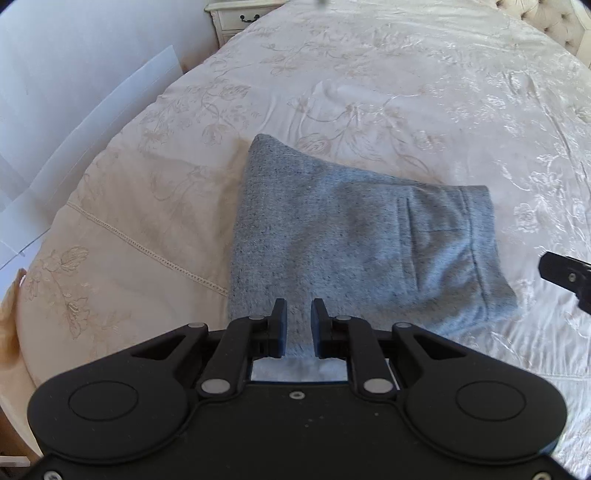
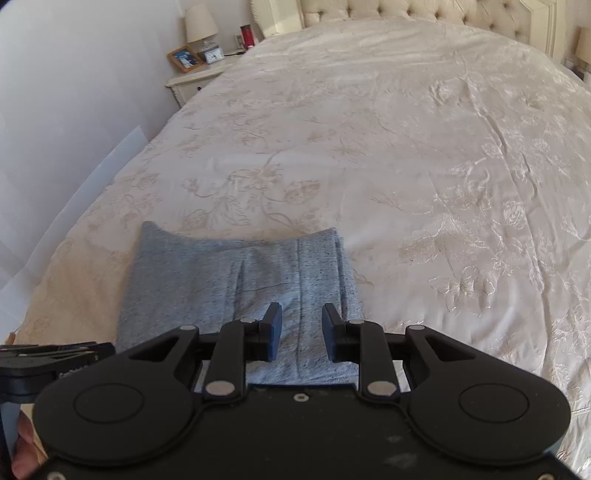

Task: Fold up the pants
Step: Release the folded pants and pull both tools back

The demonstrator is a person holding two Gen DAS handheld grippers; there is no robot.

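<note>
The grey-blue marled pants (image 1: 351, 240) lie folded into a compact rectangle on the cream bedspread (image 1: 369, 92), with a pocket seam and the waistband toward the right. My left gripper (image 1: 299, 306) hovers over the near left edge of the pants, pads a little apart, with nothing pinched between them. My right gripper (image 2: 302, 312) hangs over the near right part of the pants (image 2: 221, 280), its pads wider apart and not on the cloth. The near edge of the pants is hidden behind both gripper bodies.
The embroidered bedspread (image 2: 406, 147) stretches far and to the right. A tufted headboard (image 2: 406, 11) stands at the back. A white nightstand (image 2: 192, 81) with a lamp (image 2: 199, 26) and a picture frame is at the far left, next to the wall. A hand (image 2: 22, 446) shows at the bottom left.
</note>
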